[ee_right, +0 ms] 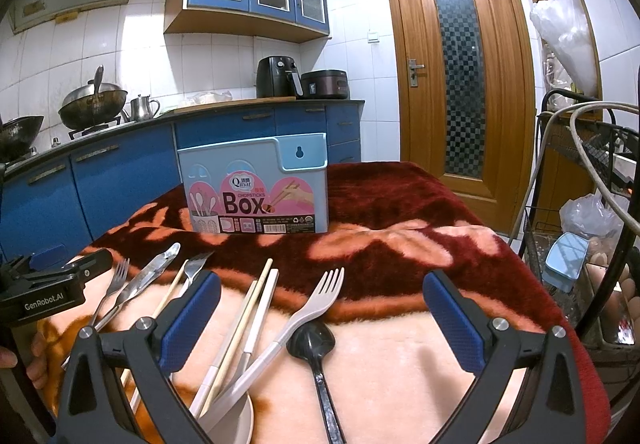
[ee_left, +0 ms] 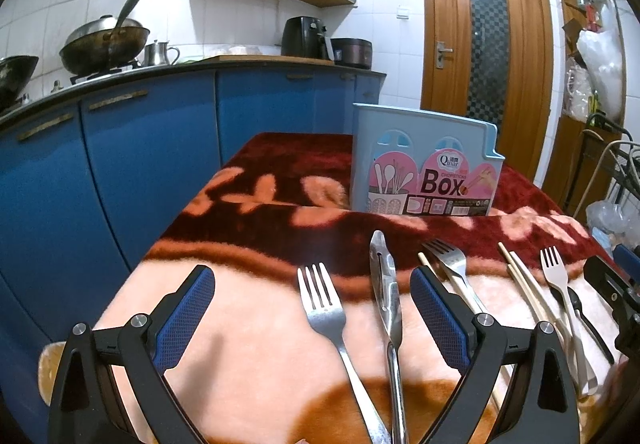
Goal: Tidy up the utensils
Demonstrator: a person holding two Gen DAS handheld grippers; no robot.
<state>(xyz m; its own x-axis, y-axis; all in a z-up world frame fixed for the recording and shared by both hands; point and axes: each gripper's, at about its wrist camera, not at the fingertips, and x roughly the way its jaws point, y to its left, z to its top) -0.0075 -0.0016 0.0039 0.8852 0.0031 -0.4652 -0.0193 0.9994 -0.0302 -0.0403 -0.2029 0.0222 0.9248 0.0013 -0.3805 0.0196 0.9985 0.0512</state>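
A light blue chopsticks box (ee_left: 424, 160) stands upright at the far side of the blanket-covered table; it also shows in the right wrist view (ee_right: 256, 184). My left gripper (ee_left: 312, 284) is open above a steel fork (ee_left: 324, 308) and steel tongs (ee_left: 386, 284). A second steel fork (ee_left: 450, 262), chopsticks (ee_left: 528, 288) and a pale fork (ee_left: 556, 272) lie to the right. My right gripper (ee_right: 322, 288) is open above a pale plastic fork (ee_right: 316, 300), a black spoon (ee_right: 312, 340) and chopsticks (ee_right: 256, 304).
The table carries a red and peach fleece blanket (ee_right: 400, 244). Blue kitchen cabinets (ee_left: 140, 148) with a wok (ee_left: 104, 40) stand to the left. A wooden door (ee_right: 460, 76) is behind. A wire rack (ee_right: 592, 244) with bags stands at the right table edge.
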